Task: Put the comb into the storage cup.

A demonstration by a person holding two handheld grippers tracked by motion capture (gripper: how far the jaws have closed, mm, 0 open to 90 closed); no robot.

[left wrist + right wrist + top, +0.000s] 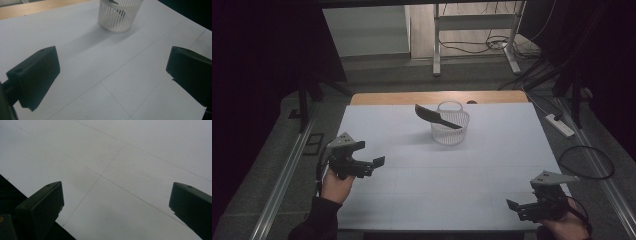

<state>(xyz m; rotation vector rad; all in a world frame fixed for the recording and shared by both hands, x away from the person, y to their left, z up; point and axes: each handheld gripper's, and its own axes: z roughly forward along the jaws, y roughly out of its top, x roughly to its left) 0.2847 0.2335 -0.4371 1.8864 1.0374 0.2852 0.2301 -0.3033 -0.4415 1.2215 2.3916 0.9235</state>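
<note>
Table [422, 190]: white sheet marked with thin grid lines; a strip of bare wood shows along the far edge at 12 o'clock.

Basket [450, 123]: small white slatted cup with a hoop handle, standing upright toward 12 o'clock from the table's middle; in the left gripper view it sits at the top, at about 12 o'clock from the jaws [117, 15].

Dark utensil [434, 116]: long, flat and black; it lies tilted across the basket's rim, its broad end jutting out toward 10 o'clock, its narrow end down inside the cup; what kind of utensil it is I cannot tell.

Left gripper [371, 153]: held above the table's edge at about 9 o'clock; jaws spread wide with nothing between them; well apart from the basket; in its own view [110, 75] only bare sheet lies between the jaws.

Right gripper [513, 209]: held near the corner at about 4 o'clock; jaws likewise wide apart and empty [115, 202]; the table's near edge shows at 7 o'clock in its own view.

Hands: left hand [334, 185] and right hand [569, 225] each grip a handle from below.
</note>
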